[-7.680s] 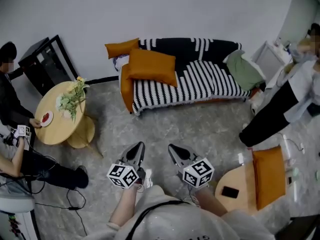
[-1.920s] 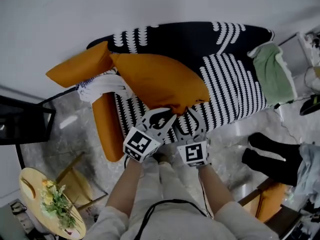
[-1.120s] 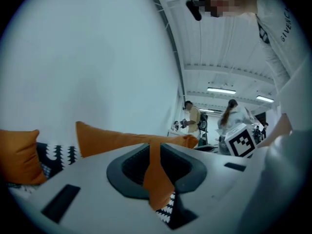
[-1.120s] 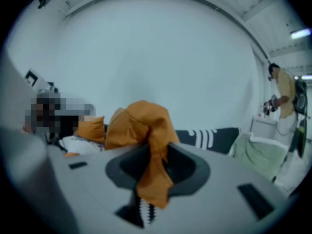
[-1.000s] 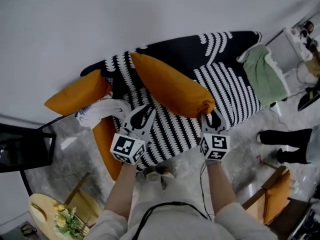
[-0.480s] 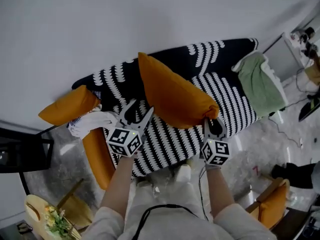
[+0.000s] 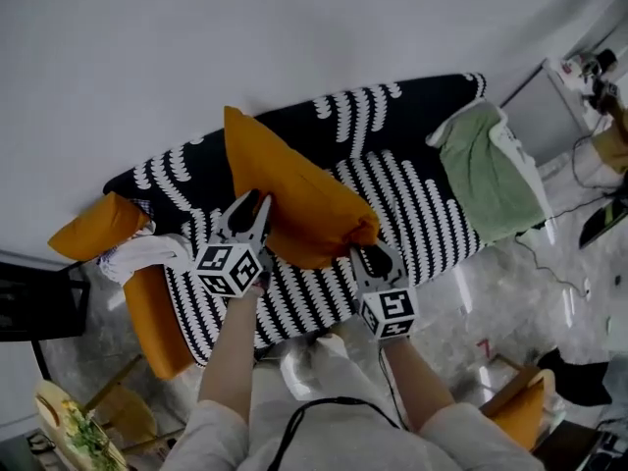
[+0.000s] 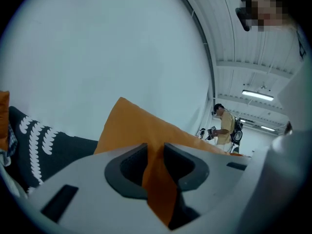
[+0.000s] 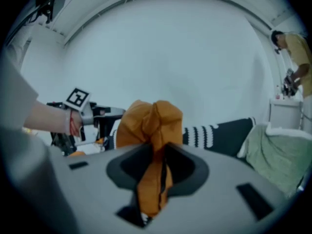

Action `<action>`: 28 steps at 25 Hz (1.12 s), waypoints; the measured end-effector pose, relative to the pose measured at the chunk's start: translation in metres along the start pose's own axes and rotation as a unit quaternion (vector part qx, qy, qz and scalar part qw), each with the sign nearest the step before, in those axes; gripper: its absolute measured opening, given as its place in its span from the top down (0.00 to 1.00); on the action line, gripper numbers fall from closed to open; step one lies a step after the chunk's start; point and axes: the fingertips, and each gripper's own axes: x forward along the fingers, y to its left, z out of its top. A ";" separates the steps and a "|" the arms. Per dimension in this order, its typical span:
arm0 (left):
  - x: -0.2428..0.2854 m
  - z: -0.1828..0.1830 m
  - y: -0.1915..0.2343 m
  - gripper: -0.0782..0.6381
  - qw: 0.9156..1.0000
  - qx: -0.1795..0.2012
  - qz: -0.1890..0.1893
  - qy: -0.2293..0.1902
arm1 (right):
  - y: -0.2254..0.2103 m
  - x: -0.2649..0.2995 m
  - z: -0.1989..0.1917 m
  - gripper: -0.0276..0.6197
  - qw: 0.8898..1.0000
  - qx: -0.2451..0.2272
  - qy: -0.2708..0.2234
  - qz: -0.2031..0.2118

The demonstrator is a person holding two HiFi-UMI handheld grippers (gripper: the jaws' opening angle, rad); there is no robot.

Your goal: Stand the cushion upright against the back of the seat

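Even, flat indoor light, rather dim. Ceiling strip lamp glares mildly. Fisheye bending, dark corners; nearest cushion fabric blurred.

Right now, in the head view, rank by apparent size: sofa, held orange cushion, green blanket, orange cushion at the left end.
1. sofa
2. held orange cushion
3. green blanket, nearly as big; the held cushion is nearer the camera, so unsure
4. left-end orange cushion

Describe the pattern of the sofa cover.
The sofa cover is black with white stripes; the head view shows it best.

Orange cushion, black-and-white striped sofa cover, green blanket, white wall
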 end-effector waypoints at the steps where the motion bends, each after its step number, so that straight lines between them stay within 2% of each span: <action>1: 0.004 -0.002 -0.004 0.76 1.000 0.001 0.009 -0.001 | -0.003 0.000 -0.001 0.78 1.000 0.001 0.003 0.007; 2: 0.007 -0.004 -0.007 0.83 1.000 0.003 0.018 0.000 | -0.006 -0.001 -0.003 0.78 1.000 0.001 0.005 0.014; 3: 0.010 -0.006 -0.010 0.85 1.000 0.004 0.024 -0.001 | -0.009 -0.003 -0.004 0.78 1.000 0.000 0.007 0.019; 8: 0.013 -0.003 -0.021 0.86 0.999 0.012 0.017 -0.029 | -0.032 -0.009 -0.008 0.78 1.000 0.006 0.008 0.019; 10: 0.013 0.001 -0.010 0.86 0.999 0.016 0.026 -0.037 | -0.045 -0.010 -0.010 0.78 1.000 0.014 0.006 0.010; 13: 0.023 0.003 0.013 0.85 0.999 0.024 0.028 -0.024 | -0.056 -0.010 -0.012 0.78 1.000 0.017 0.003 0.008; 14: 0.028 0.005 0.020 0.83 0.999 0.026 0.027 -0.020 | -0.056 -0.010 -0.013 0.78 1.000 0.014 0.003 0.011; 15: 0.035 0.009 0.027 0.71 0.999 0.023 0.023 -0.019 | -0.056 -0.010 -0.014 0.78 1.000 0.010 0.005 0.014; 16: 0.043 0.015 0.031 0.54 1.000 0.017 0.014 -0.022 | -0.057 -0.010 -0.015 0.78 1.000 0.003 0.009 0.016; 18: 0.061 0.033 0.033 0.45 0.999 0.009 -0.011 -0.033 | -0.058 -0.008 -0.015 0.78 1.000 -0.017 0.019 0.018; 20: 0.084 0.057 0.030 0.40 0.998 0.014 -0.037 -0.041 | -0.059 -0.004 -0.014 0.78 0.999 -0.037 0.029 0.020; 24: 0.137 0.097 0.029 0.40 0.997 0.013 -0.068 -0.035 | -0.057 0.007 -0.008 0.78 0.996 -0.073 0.047 0.024; 26: 0.162 0.106 0.035 0.40 0.998 0.008 -0.065 -0.013 | -0.054 0.011 -0.005 0.78 0.994 -0.089 0.053 0.026; 28: 0.180 0.102 0.042 0.40 0.998 0.008 -0.059 0.031 | -0.053 0.014 -0.002 0.79 0.994 -0.094 0.058 0.027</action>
